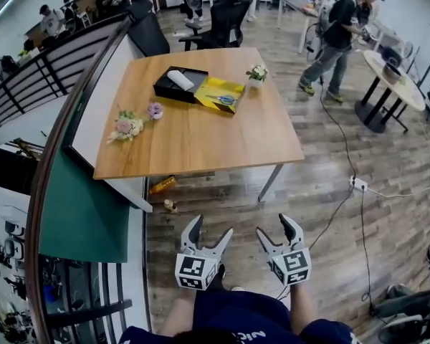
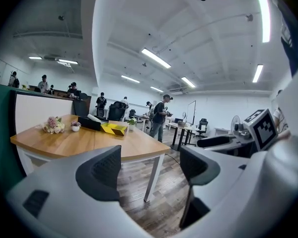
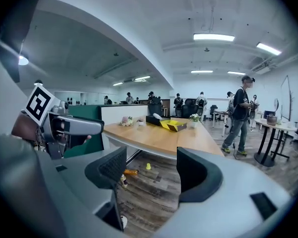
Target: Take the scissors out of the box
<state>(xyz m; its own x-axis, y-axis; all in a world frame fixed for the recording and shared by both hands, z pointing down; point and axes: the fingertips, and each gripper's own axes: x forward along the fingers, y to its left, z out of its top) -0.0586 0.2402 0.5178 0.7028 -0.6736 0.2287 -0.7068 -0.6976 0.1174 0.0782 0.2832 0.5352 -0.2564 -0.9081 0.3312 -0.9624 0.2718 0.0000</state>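
On the far part of the wooden table (image 1: 201,145) stands a black box (image 1: 173,86) with a white roll in it. Beside it lies its yellow tray (image 1: 216,92), and blue-handled scissors (image 1: 224,99) rest on that. Both grippers hang over the floor, well short of the table's near edge. My left gripper (image 1: 211,228) is open and empty, and so is my right gripper (image 1: 274,226). The left gripper view looks between open jaws (image 2: 149,167) at the distant box (image 2: 89,123). The right gripper view shows open jaws (image 3: 146,170) and the yellow tray (image 3: 174,126).
A flower bunch (image 1: 127,126), a small purple flower pot (image 1: 155,110) and a white potted plant (image 1: 256,73) stand on the table. An orange bottle (image 1: 163,185) lies on the floor under its near edge. A green partition (image 1: 79,213) runs along the left; a person (image 1: 337,38) walks at the right.
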